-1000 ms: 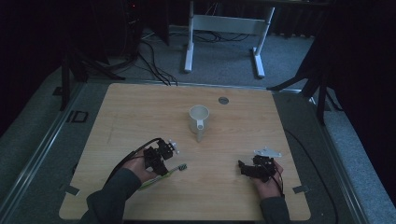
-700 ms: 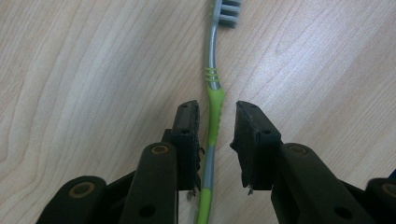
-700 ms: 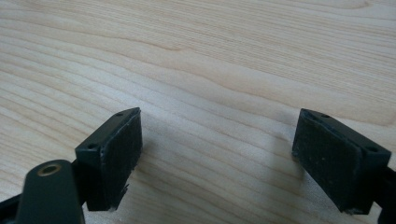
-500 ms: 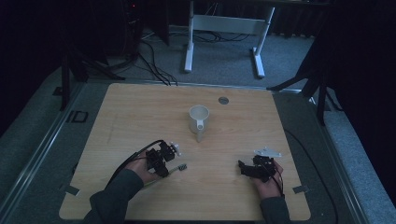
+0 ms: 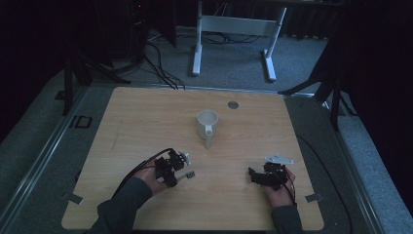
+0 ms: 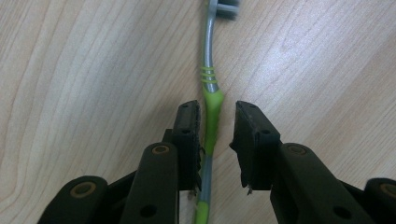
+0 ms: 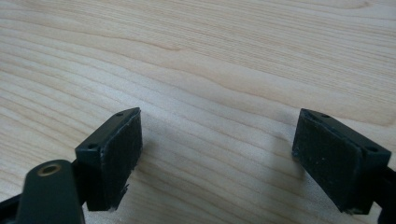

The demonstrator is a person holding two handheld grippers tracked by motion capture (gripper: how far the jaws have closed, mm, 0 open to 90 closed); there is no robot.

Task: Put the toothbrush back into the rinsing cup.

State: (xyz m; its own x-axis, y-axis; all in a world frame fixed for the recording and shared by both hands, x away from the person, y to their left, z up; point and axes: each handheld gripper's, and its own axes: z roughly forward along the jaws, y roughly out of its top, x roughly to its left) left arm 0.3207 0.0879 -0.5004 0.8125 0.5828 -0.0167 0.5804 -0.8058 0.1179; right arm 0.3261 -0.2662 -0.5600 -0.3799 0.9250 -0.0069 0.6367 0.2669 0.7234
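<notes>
Dim light hangs over the room, with dark carpet, loose cables and a white metal frame (image 5: pixel 234 29) standing beyond the far edge of the pale wooden bench (image 5: pixel 146 117). Near the middle of the bench stands a white mug (image 5: pixel 207 124), upright, its handle turned toward the person. A small round grey cap (image 5: pixel 233 104) is set into the wood a little beyond it.

At the near left, the left tool (image 5: pixel 171 168) is down at the surface over a green and grey toothbrush (image 5: pixel 186 175), which lies flat on the wood. From the left gripper view the toothbrush (image 6: pixel 211 112) runs straight up between the two black jaws, its bristled head at the far end. The jaws stand on either side of the handle, partly closed; the left one is against it or nearly so, the right one just clear, so nothing is pinched yet.

At the near right, the right tool (image 5: pixel 257 175) rests low over bare wood, well apart from the mug, its jaws spread wide and released.
</notes>
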